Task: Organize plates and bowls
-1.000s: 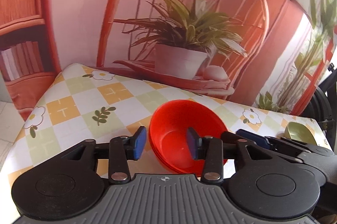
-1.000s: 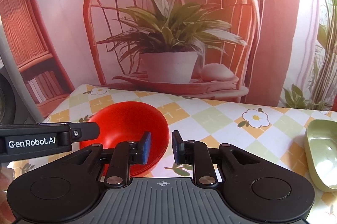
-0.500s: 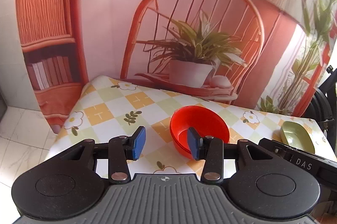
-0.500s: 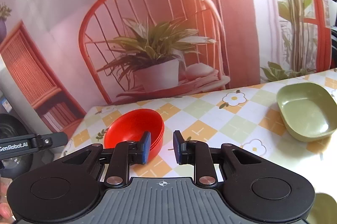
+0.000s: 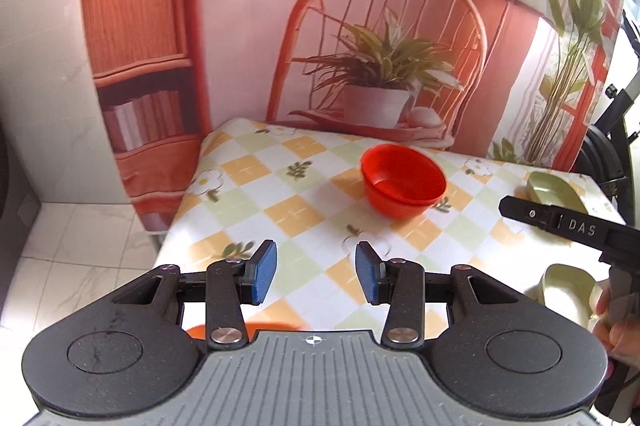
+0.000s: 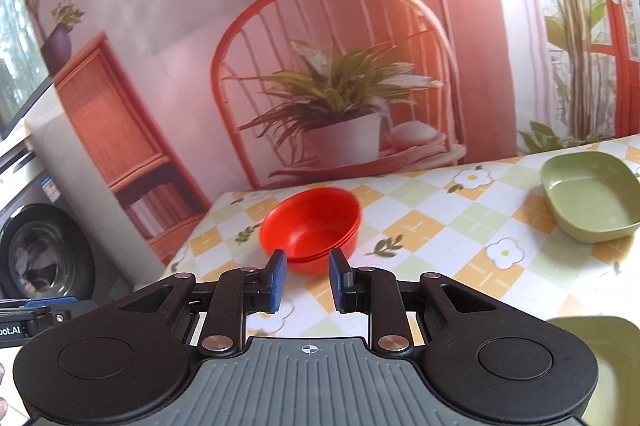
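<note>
Red bowls (image 6: 311,228) sat nested on the checked tablecloth (image 5: 280,218), both grippers held back from them and empty, left gripper (image 5: 316,276) spread wide, right gripper (image 6: 307,280) narrower, so the green dish (image 6: 588,199) to the stack's right looked next, best gripped by its rim.

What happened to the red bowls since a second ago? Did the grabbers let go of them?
Both grabbers backed away: the left gripper and right gripper were right at the red bowls and now sit well back, open and empty. The bowls stayed nested on the checkered tablecloth, and the green dish stayed put.
</note>
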